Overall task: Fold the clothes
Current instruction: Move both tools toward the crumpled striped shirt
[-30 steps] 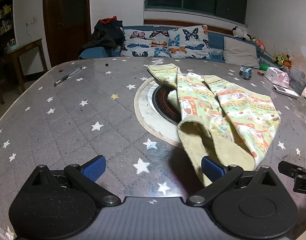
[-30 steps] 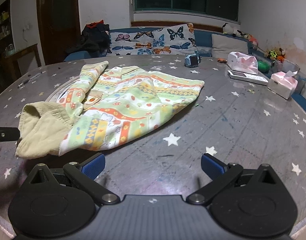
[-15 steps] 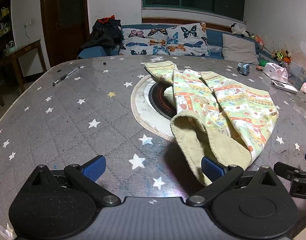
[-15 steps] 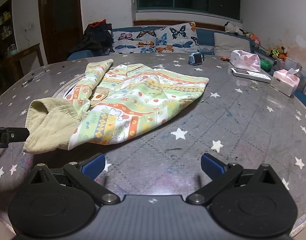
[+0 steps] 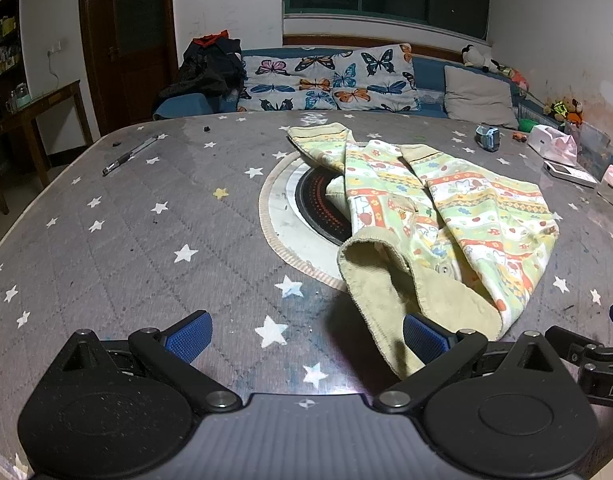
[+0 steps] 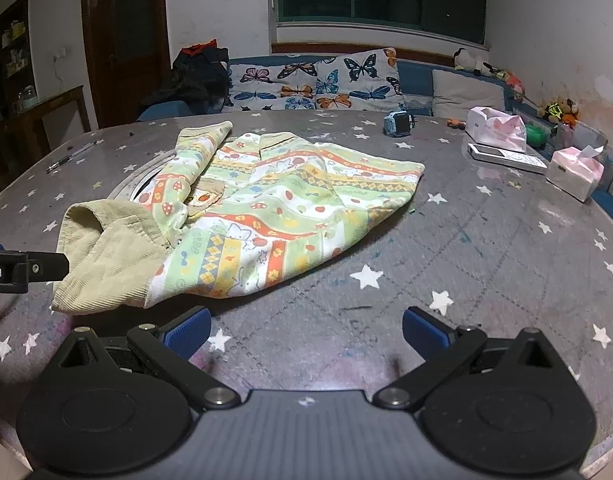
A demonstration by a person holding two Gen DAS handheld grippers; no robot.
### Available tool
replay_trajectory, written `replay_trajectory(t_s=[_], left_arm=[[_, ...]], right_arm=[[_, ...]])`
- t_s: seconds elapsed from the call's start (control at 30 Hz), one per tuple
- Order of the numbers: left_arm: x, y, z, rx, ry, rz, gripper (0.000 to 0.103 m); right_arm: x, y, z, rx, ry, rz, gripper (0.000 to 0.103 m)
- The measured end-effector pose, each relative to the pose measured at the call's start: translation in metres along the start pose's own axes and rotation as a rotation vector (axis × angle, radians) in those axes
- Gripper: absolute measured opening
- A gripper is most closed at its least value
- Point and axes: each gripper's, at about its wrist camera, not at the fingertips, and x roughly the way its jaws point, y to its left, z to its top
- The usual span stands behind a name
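A small patterned garment point(image 5: 458, 208) in green, yellow and orange, with a beige ribbed hem point(image 5: 386, 280), lies loosely folded on the grey star-print table; it also shows in the right wrist view point(image 6: 274, 208). My left gripper point(image 5: 306, 336) is open and empty, low over the table, its right finger point(image 5: 424, 338) at the near edge of the hem. My right gripper point(image 6: 304, 330) is open and empty, just in front of the garment's near edge. The tip of the left gripper shows at the left of the right wrist view point(image 6: 22, 268).
A round hotplate inset point(image 5: 306, 208) lies partly under the garment. A pen point(image 5: 130, 156) lies far left. A blue watch point(image 6: 398, 124), tissue packs point(image 6: 494, 130), a white remote point(image 6: 506, 156) and a pink box point(image 6: 574, 172) sit at the right. A sofa stands behind the table.
Both grippers have drawn back slightly and risen a little; the garment looks farther off in both views. The garment has not moved. Both stay open.
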Motion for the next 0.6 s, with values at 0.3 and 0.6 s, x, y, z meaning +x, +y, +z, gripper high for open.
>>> replay_trajectory(t_s=[0.3,0.6], left_arm=[[0.002,0.0,0.008,0.004,0.007,0.003,0.103],[0.006,0.003,0.019,-0.004,0.014,-0.002,0.103]], right_arm=[[0.0,0.003,0.008,-0.005,-0.001,0.001,0.103],[0.001,0.005,0.019,-0.025,0.001,-0.001,0.103]])
